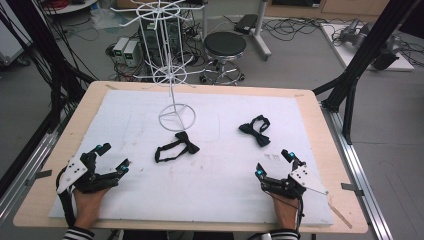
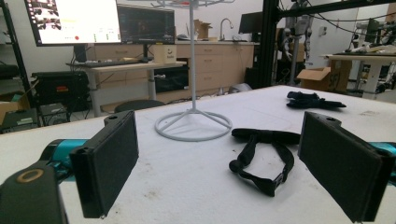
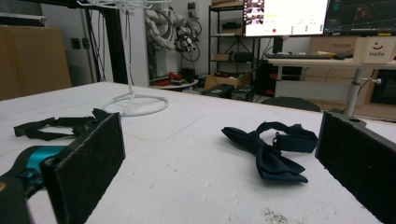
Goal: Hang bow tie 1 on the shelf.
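Left bow tie (image 1: pixel 176 146): black, lay flat on the white mat (image 1: pixel 125 115), strap looped out toward the table's left, just in front of the stand's ring base; no gripper touched it.
Right bow tie (image 1: pixel 255 130): dark, strap curled behind the bow, on the mat's right half, well apart from the left bow tie.
Left gripper (image 1: pixel 111 156): jaws stood wide apart with nothing between them, near the mat's front left corner.
Right gripper (image 1: pixel 273 164): jaws wide apart, nothing held, near the front right of the mat.
Left gripper view: showed the strap's buckle on the left bow tie (image 2: pixel 263 156), which the high view left too small to tell.
Right gripper view: showed the right bow tie (image 3: pixel 273 150) as navy, with folded wings.
Wire stand (image 1: pixel 171 60): white, upright, ring base on the mat's far middle.
Open room: bare mat lay between both grippers and the 2 ties; wooden table (image 1: pixel 330 150) rim showed around the mat.
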A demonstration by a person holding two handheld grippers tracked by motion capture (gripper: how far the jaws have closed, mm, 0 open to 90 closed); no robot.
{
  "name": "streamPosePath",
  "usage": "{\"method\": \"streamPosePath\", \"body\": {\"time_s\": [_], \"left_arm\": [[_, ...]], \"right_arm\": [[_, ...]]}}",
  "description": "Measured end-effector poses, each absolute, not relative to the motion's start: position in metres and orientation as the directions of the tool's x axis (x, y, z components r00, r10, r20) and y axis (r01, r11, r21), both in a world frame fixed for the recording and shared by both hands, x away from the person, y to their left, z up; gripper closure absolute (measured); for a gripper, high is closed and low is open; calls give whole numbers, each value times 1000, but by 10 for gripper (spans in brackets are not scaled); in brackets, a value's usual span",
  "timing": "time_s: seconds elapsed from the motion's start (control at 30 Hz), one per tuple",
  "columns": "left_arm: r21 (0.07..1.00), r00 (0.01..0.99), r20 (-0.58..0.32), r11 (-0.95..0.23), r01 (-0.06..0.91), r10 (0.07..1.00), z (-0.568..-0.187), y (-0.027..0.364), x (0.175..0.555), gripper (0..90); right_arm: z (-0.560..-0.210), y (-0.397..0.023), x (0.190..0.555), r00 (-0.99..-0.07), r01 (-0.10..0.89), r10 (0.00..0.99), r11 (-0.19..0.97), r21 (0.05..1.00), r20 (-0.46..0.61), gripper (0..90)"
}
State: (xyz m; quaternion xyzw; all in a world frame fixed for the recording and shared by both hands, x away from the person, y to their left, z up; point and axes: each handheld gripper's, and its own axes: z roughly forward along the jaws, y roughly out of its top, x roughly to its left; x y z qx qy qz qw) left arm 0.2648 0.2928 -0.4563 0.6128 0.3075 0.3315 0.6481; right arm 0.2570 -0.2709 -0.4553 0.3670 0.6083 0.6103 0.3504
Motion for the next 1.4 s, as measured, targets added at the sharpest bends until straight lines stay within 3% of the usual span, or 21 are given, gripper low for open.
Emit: {"method": "streamPosePath", "body": {"time_s": [0.6, 0.9, 1.4], "left_arm": [[999, 592, 4, 28, -45, 806, -456, 293, 266, 127], [998, 588, 6, 29, -50, 809, -456, 292, 265, 128], [998, 587, 7, 26, -48, 809, -456, 292, 265, 128]], "right_arm": [[-455, -269, 257, -480, 20, 877, 2, 1000, 8, 7], [-450, -271, 261, -458, 78, 889, 33, 996, 7, 8], [-411, -279, 284, -518, 197, 855, 166, 966, -41, 8]]}}
